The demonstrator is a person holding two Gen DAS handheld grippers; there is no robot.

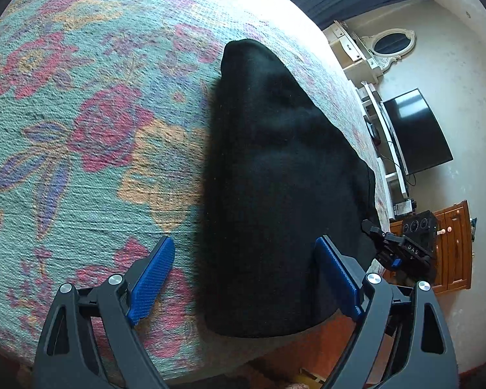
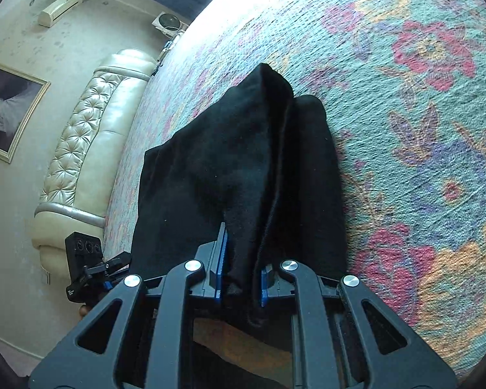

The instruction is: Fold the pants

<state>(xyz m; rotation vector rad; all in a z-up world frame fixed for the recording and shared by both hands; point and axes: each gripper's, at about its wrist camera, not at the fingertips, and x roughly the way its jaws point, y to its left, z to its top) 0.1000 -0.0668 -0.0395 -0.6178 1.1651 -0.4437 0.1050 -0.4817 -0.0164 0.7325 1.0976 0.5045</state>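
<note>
Both pants legs point away

I'm in a home bedroom: a bed with a floral cover fills most of my left view. At right in that view a dark television hangs on the wall above a wooden cabinet. At left in my right view I see a tufted cream headboard, a framed picture and an air conditioner
</note>
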